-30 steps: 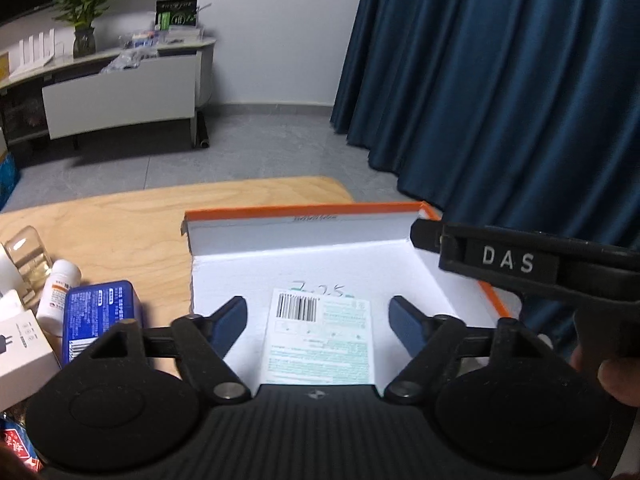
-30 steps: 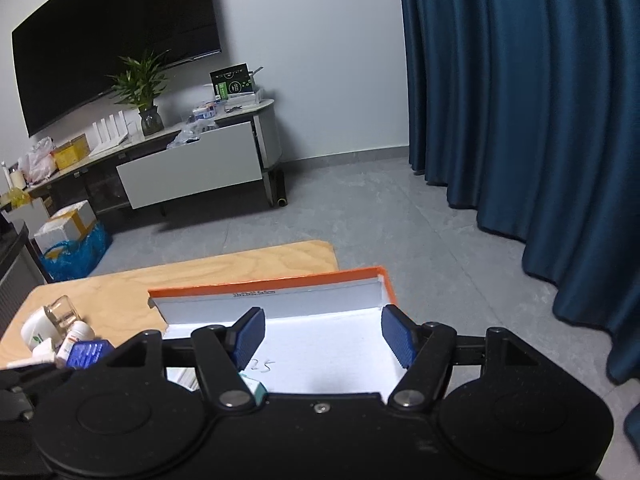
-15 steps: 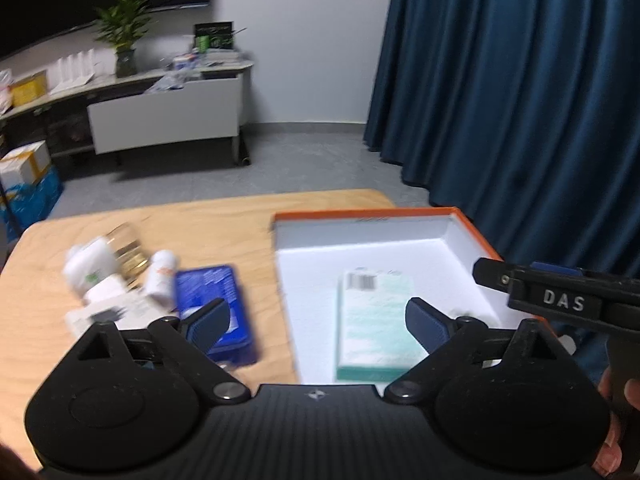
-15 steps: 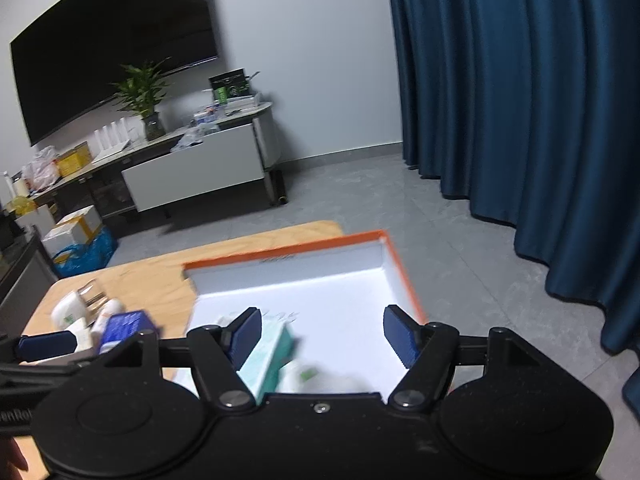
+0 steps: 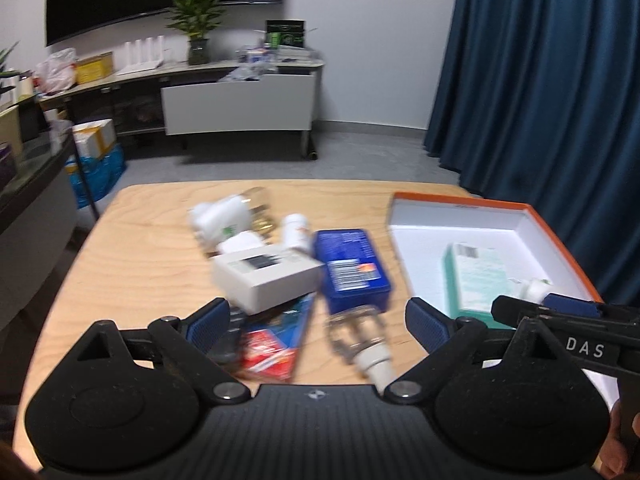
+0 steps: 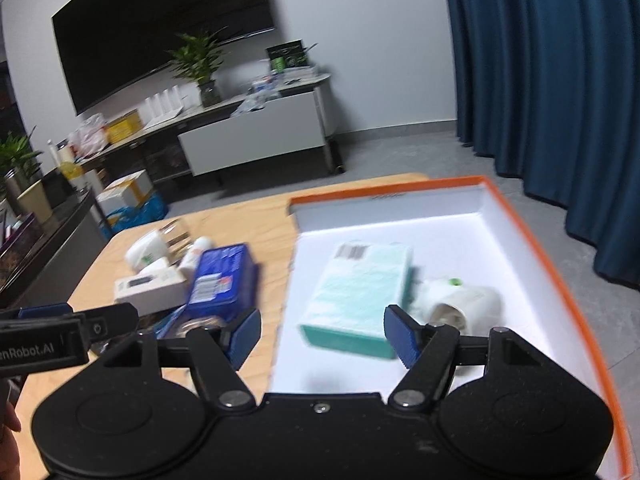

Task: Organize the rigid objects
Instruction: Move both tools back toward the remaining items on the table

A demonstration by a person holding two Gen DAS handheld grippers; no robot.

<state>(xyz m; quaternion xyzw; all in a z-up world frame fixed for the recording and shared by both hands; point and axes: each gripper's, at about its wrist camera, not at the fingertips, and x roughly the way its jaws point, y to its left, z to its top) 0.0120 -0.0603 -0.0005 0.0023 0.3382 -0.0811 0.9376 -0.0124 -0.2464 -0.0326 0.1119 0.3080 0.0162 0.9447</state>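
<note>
- Several rigid things lie heaped near the middle of the counter [image 5: 132, 264], well left of the orange-rimmed box [image 5: 560, 240] at its right edge; judged from that, the step in hand is fetching the next piece from the heap.
- Left tongs [image 5: 316, 320] stand wide and released, nothing between the pads. Below and ahead of them, going left to right, lie a white carton [image 5: 268, 280], a red-and-blue packet [image 5: 272, 352] partly under it, a blue tin [image 5: 352, 272] and a clear bottle with a white cap [image 5: 360, 340] nearest the near edge.
- To do it well, the person would likely pick one exposed piece, the bottle or the tin, square the pads across its narrow sides, and come down without nudging the neighbours that touch it.
- Blur hides fine detail, so whether the bottle rests against the tin cannot be told for sure.
- Right tongs [image 6: 322, 336] are also released and empty, held above the near part of the box; a teal-and-white carton [image 6: 360, 292] lies in the box just ahead of them, and a white capped container [image 6: 460, 304] lies beside it, toward the right wall.
- Free floor remains in the box beyond the teal carton, by the far wall.
</note>
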